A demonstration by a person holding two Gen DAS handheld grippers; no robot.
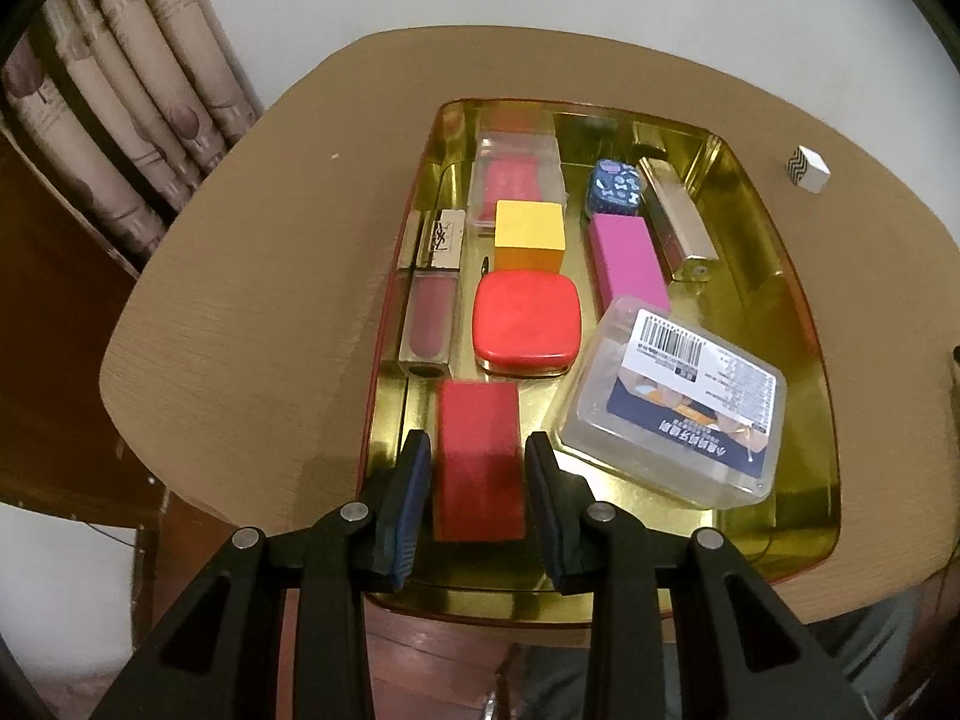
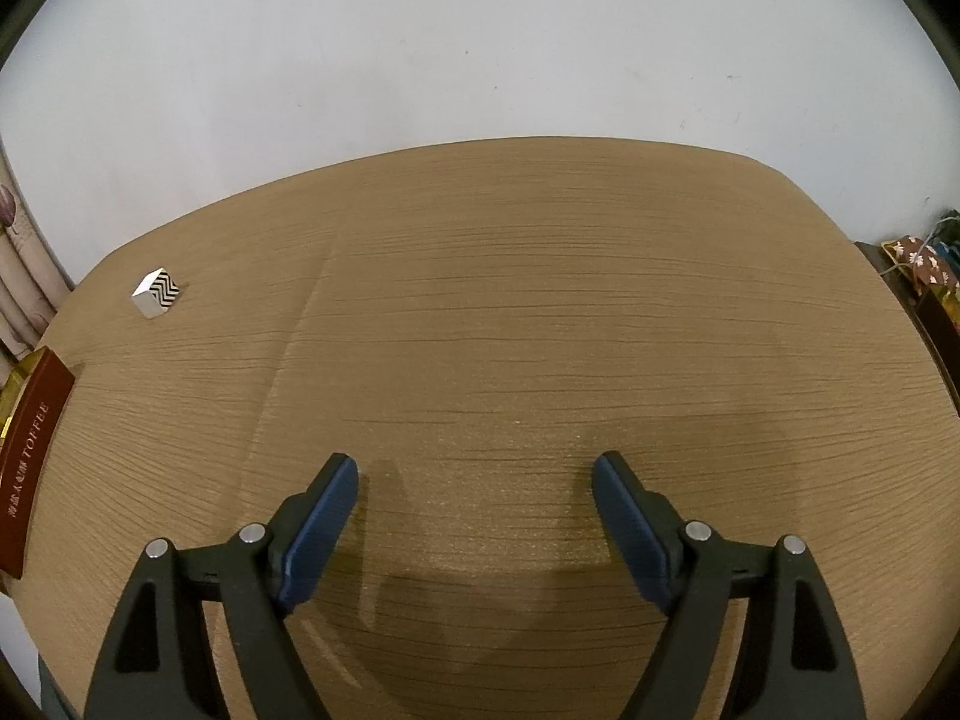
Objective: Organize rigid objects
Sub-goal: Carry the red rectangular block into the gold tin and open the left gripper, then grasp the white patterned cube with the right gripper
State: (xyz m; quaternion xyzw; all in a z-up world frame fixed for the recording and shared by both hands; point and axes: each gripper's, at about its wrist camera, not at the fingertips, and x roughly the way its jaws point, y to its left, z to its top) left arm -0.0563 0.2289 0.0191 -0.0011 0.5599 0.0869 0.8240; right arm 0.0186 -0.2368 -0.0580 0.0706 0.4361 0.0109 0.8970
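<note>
A red block (image 1: 477, 456) lies in the near left corner of a gold tin tray (image 1: 798, 312). My left gripper (image 1: 479, 441) points steeply down over it, one finger on each side. Thin gaps show between the blue pads and the block's sides, so the gripper is open around it. A small white cube with black zigzags (image 1: 808, 168) sits on the table right of the tray, and is also at far left in the right wrist view (image 2: 156, 292). My right gripper (image 2: 477, 468) hangs open over bare table, holding nothing.
The tray also holds a red compact (image 1: 527, 315), yellow cube (image 1: 529, 234), pink block (image 1: 627, 264), clear barcoded box (image 1: 678, 402), lip gloss (image 1: 429, 300), gold lipstick (image 1: 678, 216), blue patterned piece (image 1: 615, 186) and clear case (image 1: 516, 180). The tray's dark red side (image 2: 30, 468) shows at left.
</note>
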